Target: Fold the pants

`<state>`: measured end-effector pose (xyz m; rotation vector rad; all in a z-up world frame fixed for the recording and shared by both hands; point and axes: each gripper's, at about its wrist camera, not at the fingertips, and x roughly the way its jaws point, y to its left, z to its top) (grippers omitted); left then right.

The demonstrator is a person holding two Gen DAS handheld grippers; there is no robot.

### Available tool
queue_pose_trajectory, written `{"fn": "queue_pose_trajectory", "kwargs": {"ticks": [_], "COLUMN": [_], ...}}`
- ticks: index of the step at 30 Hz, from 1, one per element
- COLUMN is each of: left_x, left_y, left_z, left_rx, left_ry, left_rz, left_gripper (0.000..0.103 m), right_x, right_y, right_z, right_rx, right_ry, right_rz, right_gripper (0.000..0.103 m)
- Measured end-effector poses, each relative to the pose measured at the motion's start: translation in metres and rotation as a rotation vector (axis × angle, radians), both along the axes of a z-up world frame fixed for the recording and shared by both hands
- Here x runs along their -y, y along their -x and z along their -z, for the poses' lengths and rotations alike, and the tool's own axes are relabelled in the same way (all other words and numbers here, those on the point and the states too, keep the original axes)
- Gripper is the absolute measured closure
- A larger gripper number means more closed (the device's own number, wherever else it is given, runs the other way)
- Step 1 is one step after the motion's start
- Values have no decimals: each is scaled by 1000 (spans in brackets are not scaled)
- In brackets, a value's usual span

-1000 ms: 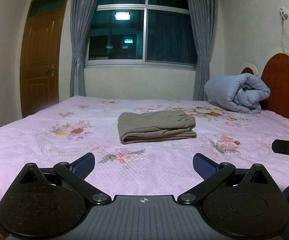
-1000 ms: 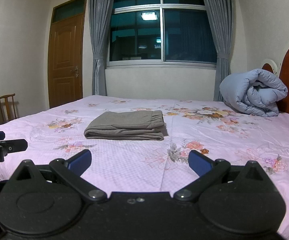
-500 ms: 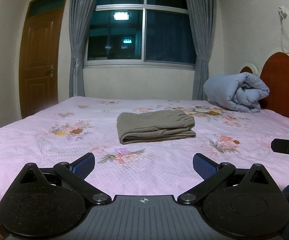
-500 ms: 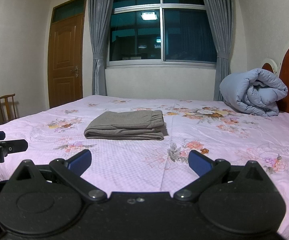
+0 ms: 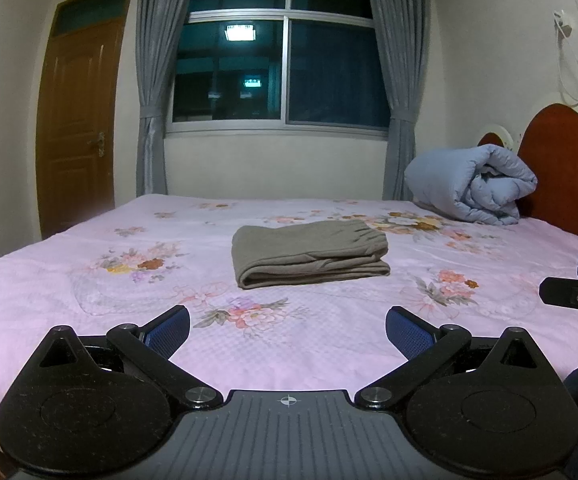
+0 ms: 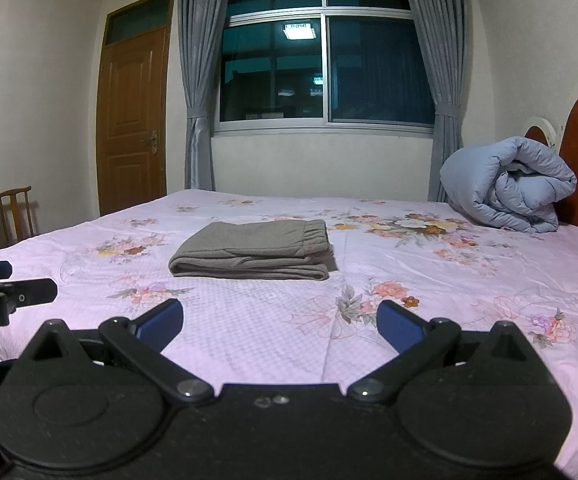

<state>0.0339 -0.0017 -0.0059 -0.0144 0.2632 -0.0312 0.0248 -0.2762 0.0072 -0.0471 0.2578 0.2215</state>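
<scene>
Grey-brown pants point(image 5: 309, 252) lie folded into a compact stack in the middle of the bed, elastic waistband on the right; they also show in the right wrist view as the same folded pants point(image 6: 253, 250). My left gripper point(image 5: 287, 334) is open, held back over the bed's near edge, well short of the pants, with nothing between its blue pads. My right gripper point(image 6: 280, 326) is open too, equally far back and empty. Each gripper's tip pokes into the other's view at the side edge.
The bed point(image 5: 69, 280) carries a pink floral cover. A rolled blue duvet point(image 5: 473, 184) rests against the red headboard point(image 5: 565, 168) at the right. A wooden door point(image 6: 133, 120), a chair point(image 6: 13, 212), a curtained window and the far wall lie beyond.
Almost nothing: the left wrist view has drifted very slightly, and both grippers stay open and back from the folded pants.
</scene>
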Motion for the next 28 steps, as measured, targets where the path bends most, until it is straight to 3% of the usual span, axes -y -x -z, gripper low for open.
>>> {"fn": "queue_pose_trajectory", "kwargs": {"ticks": [28], "left_x": [-1], "left_y": [3], "left_z": [-1], "left_rx": [17], "left_ry": [2], "left_rz": [4], "left_gripper": [0], "right_x": [0], "right_y": [0], "right_z": [0], "right_rx": [1], "right_ry": [0], "right_rz": [0], "right_gripper": [6]}}
